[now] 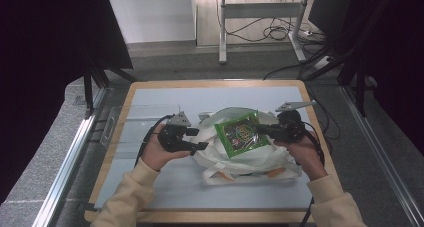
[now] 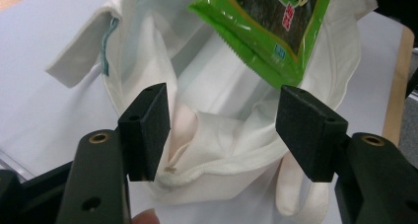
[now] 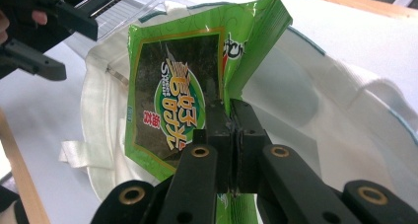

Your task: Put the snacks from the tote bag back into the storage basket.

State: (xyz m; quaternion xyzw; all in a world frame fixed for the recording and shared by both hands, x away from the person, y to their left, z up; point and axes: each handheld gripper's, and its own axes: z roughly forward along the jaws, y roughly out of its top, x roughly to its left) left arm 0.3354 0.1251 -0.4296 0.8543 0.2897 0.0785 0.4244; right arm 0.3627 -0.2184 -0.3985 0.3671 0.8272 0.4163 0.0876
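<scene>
Right tool [image 3: 231, 135] clamps green packet [image 3: 172, 95] over white bag [image 2: 222, 150]; left tool [image 2: 222, 130] released, apparently astride rim.

A clear plastic tray [image 1: 116, 124] lies on the table [image 1: 150, 94].

A wooden-edged counter [image 1: 131, 94] with a pale blue-grey top is standing on a grey floor [image 1: 45, 152]. A white cloth tote bag [image 1: 250, 159] is lying directly on it, right of centre, with its mouth gaping open. A clear plastic tray [image 1: 117, 124] is sitting at the counter's left side.
</scene>
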